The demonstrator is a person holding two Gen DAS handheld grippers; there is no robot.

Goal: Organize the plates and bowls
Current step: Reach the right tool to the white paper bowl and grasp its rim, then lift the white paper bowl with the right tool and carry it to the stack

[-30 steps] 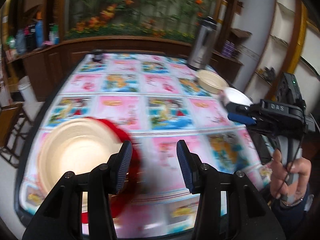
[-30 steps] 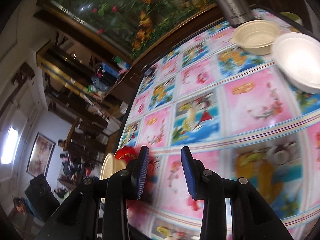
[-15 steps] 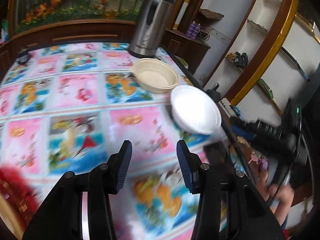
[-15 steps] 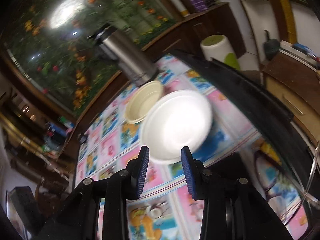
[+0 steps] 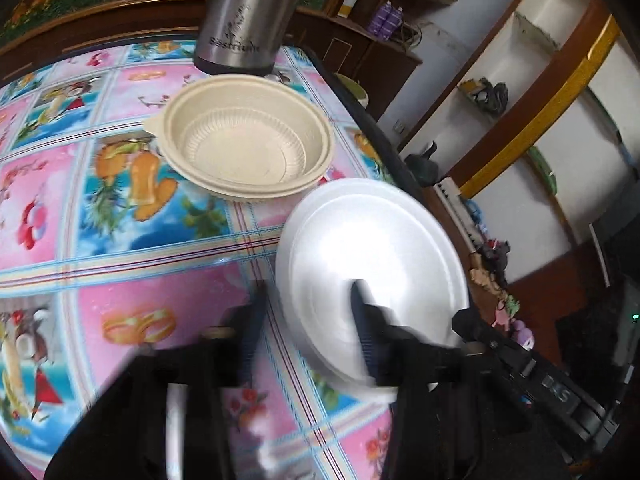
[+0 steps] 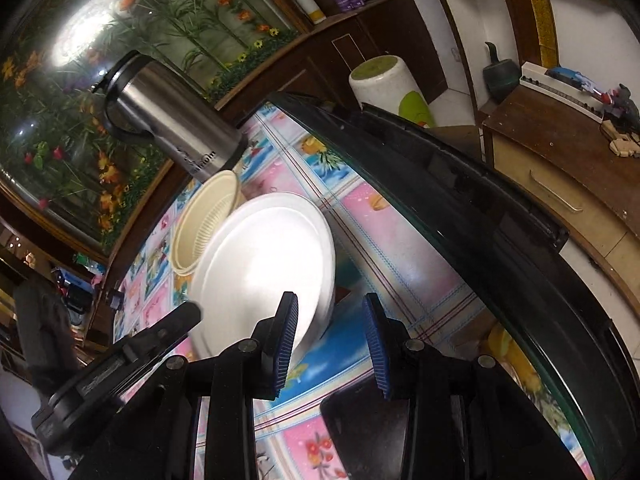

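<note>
Two grippers close to a white plate on the bench

The left gripper [image 5: 308,328] is blurry, with its jaws open over the near edge of the white plate [image 5: 376,256]. The right gripper [image 6: 332,344] has open jaws too, holding nothing. At 11 o'clock past the plate sits a tan bowl [image 5: 244,140]. Farther back stands a silver jug [image 5: 244,12].

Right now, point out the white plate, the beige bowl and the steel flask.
white plate [image 5: 372,256], left wrist view, bare centre.
beige bowl [image 5: 244,148], left wrist view, ribbed inner floor.
steel flask [image 6: 176,120], right wrist view, side wall.
</note>
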